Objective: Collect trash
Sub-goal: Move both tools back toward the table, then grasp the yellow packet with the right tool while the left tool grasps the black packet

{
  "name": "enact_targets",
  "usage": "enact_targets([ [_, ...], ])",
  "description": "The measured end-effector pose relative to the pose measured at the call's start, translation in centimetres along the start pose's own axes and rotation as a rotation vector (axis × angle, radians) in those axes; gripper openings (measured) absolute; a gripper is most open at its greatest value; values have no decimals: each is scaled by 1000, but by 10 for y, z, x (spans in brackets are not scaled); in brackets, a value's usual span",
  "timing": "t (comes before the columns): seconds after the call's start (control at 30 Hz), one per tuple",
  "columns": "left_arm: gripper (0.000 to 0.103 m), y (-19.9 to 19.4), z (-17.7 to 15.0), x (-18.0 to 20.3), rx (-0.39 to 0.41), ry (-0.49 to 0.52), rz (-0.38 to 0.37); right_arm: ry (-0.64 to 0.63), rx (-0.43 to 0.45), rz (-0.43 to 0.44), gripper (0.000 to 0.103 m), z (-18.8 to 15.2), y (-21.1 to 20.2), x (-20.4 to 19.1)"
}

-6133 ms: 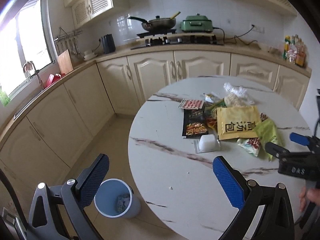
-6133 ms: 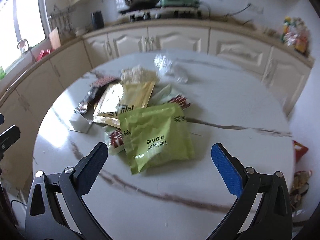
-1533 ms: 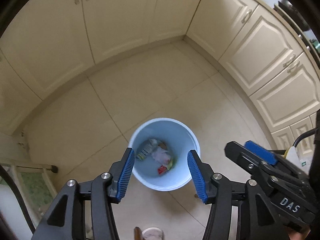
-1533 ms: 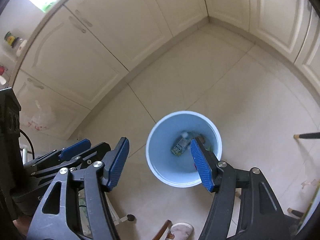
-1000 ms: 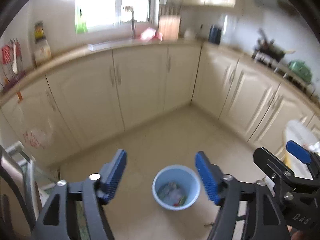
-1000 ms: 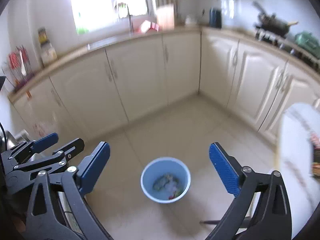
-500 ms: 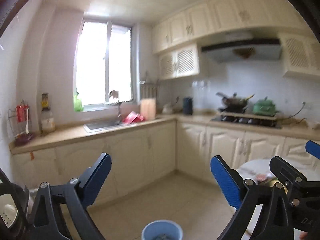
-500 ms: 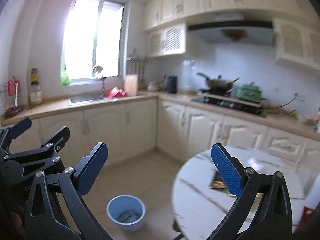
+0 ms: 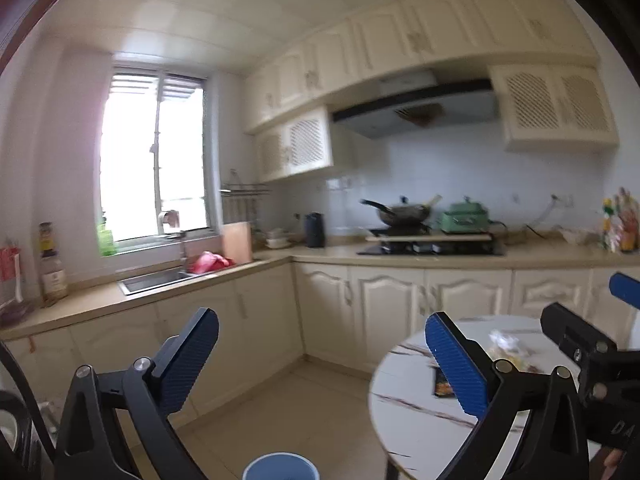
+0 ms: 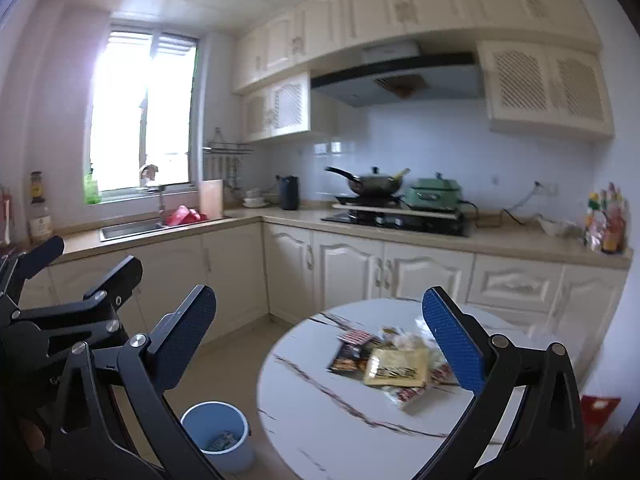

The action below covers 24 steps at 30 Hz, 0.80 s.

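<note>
Both tools are held roughly level, facing the kitchen's far wall. The left hand-held gripper (image 9: 320,360) stands with its jaws wide apart; they have just been opening, and nothing lies between them. The right hand-held gripper (image 10: 320,344) likewise has its jaws spread wide with nothing between them.

The trash (image 10: 394,360) lies in a loose heap on the round white marble-pattern counter (image 10: 332,408), toward its far side: a yellow packet (image 10: 398,368) on top, a dark snack wrapper (image 10: 346,358) just beside it on the left, and a red-printed packet (image 10: 408,394) at the near edge of the heap. Further detail is blurred. Neither gripper touches the heap; both are well apart from it.

A light blue bin (image 10: 218,436) stands on the tiled floor (image 9: 304,416), just beside the counter on its left. Some discarded items lie at its bottom; what they are I cannot tell. From the left wrist view only the rim of the bin shows, at the lower edge.

Behind, a wok (image 10: 372,184) and a green pot (image 10: 434,194) sit on the stove, a black kettle (image 10: 289,192) stands in the corner, and a red cloth (image 10: 186,216) lies by the sink (image 10: 132,230).
</note>
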<state>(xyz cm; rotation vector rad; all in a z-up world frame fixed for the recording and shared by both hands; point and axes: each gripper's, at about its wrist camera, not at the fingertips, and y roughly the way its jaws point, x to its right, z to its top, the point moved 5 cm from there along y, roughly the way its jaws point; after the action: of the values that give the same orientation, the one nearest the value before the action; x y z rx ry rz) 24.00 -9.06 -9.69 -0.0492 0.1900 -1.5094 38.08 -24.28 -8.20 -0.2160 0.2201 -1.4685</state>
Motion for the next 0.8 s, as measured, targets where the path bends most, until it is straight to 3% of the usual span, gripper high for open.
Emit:
enact_targets([
  [0.1,102,27,6,21,-48,39,-52,25,-29,-42,103,-8,7,29],
  [0.17,102,65,18,26,-103,48,-91,33,-53,-75,103,-15,14,51],
  [0.47,102,163,-23,54,-383,58,-203,184,-233,-209,103,-73,66,151],
  [0.63,102,236,-20,66,-479,61,-214,240,-381,-215,103,-118,112,176],
  [0.8,102,281,-23,72,-541,52,-211,222,-479,-124,103,-140,166,175],
])
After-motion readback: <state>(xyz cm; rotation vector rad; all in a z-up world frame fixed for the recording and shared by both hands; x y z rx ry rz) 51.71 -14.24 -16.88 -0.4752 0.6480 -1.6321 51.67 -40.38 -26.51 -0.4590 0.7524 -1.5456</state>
